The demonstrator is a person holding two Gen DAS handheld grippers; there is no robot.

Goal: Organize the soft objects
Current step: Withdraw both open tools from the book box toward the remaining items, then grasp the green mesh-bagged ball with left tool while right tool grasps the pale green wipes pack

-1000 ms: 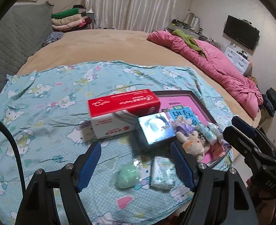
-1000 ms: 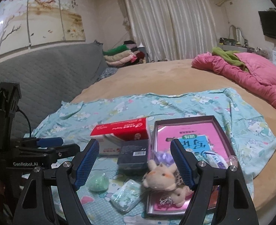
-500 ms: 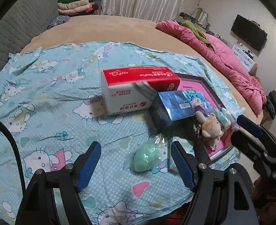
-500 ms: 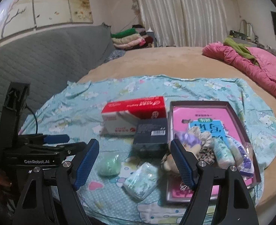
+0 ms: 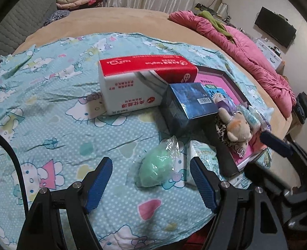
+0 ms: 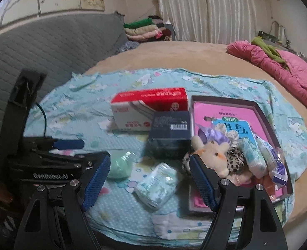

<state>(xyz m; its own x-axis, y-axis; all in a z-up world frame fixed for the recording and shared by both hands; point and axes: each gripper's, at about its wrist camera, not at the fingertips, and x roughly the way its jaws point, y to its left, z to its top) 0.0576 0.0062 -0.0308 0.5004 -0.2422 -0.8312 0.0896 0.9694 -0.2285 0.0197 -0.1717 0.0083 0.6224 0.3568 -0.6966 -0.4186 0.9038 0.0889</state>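
**Left gripper closing in on the green bundle**

The left gripper (image 5: 151, 184) has dropped lower and nearer since a second ago, and the pale green soft lump in clear plastic wrap (image 5: 154, 169) is now sitting right between its blue-padded fingers (image 5: 99, 184), which are standing wide apart and gripping nothing. The lump is lying on the light blue cartoon-cat printed cloth (image 5: 49, 112), touching or just beside the small white-and-green wrapped tissue pack (image 6: 156, 184) — hard to call which. The right gripper (image 6: 149, 183) is hanging over that pack, fingers spread wide, holding nothing.

Behind them the dark blue glossy box (image 5: 188, 104) is leaning against the red-and-white tissue carton (image 5: 140, 83). To the right, the dark-rimmed shallow tray with a pink lining (image 6: 263, 114) is carrying the cream plush rabbit (image 6: 212, 153), a leopard-print fabric piece (image 6: 234, 158) and several small wrapped packs (image 6: 255, 158). Further back, a crumpled pink quilt (image 5: 247, 48) is lying across the tan bedspread (image 5: 111, 20).
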